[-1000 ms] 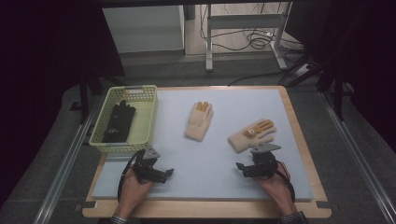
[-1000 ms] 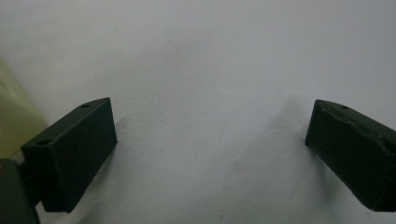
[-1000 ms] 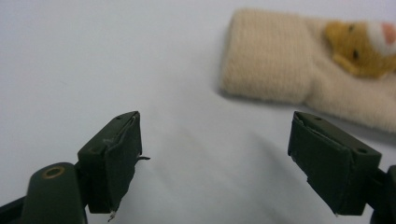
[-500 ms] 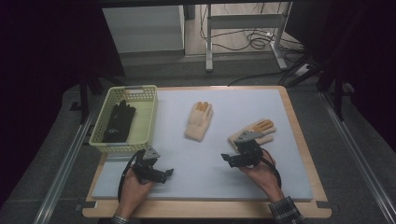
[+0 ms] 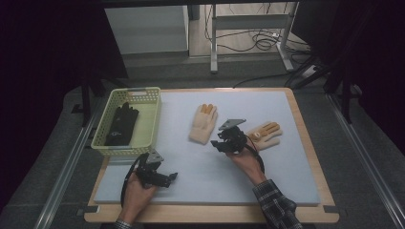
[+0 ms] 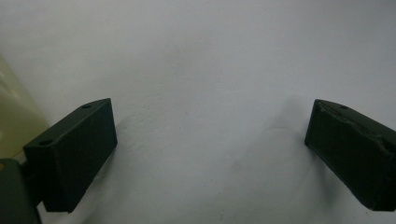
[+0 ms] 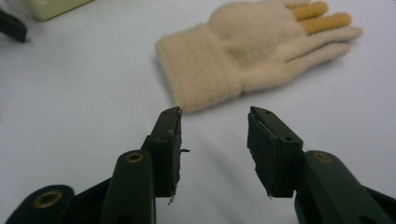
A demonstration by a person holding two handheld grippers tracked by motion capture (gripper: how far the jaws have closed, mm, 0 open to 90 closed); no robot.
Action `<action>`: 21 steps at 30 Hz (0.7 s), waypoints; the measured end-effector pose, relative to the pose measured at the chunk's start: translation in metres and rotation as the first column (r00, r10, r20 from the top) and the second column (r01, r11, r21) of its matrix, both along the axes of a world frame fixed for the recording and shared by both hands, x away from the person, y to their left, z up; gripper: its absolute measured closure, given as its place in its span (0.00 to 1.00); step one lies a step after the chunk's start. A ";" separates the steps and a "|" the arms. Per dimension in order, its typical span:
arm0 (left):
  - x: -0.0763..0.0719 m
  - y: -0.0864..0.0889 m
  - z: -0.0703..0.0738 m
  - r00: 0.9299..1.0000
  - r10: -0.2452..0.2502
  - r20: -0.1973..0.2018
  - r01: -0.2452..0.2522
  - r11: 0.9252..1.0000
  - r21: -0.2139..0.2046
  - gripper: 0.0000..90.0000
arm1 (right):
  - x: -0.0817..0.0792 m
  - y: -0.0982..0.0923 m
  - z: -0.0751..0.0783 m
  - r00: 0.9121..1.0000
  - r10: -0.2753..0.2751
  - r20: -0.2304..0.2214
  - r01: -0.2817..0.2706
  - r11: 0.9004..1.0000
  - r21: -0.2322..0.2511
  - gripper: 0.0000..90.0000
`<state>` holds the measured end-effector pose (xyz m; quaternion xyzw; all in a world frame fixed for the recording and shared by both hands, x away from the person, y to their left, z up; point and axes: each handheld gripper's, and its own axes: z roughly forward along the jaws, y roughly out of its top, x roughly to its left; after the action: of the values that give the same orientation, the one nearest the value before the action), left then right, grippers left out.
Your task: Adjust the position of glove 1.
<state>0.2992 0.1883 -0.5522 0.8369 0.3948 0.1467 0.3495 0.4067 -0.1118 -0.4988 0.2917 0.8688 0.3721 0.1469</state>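
Black glove (image 5: 122, 125) lies in the basket (image 5: 149, 125) at the desk's left edge. Two cream gloves remain on the desk. Right gripper (image 5: 228, 141), jaws just narrowed on nothing, nears the middle glove (image 5: 203, 124); left gripper (image 5: 160, 177) idle, released

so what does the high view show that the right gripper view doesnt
High view alone: the black glove lying in the pale yellow plastic basket, a second cream knitted glove beside the right gripper, and the left gripper resting on the white mat. Right gripper view alone: its fingers close up, apart, nothing between them, just closing. Both: the cream knitted glove with orange fingertips.
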 end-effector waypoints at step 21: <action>0.000 0.000 0.000 1.000 0.001 0.000 -0.001 1.000 -0.001 0.03 | 0.078 0.045 -0.020 0.997 -0.078 -0.020 0.079 0.996 0.045 0.53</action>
<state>0.2992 0.1884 -0.5523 0.8366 0.3952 0.1469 0.3499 0.4847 -0.0668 -0.5190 0.3323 0.8491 0.3834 0.1469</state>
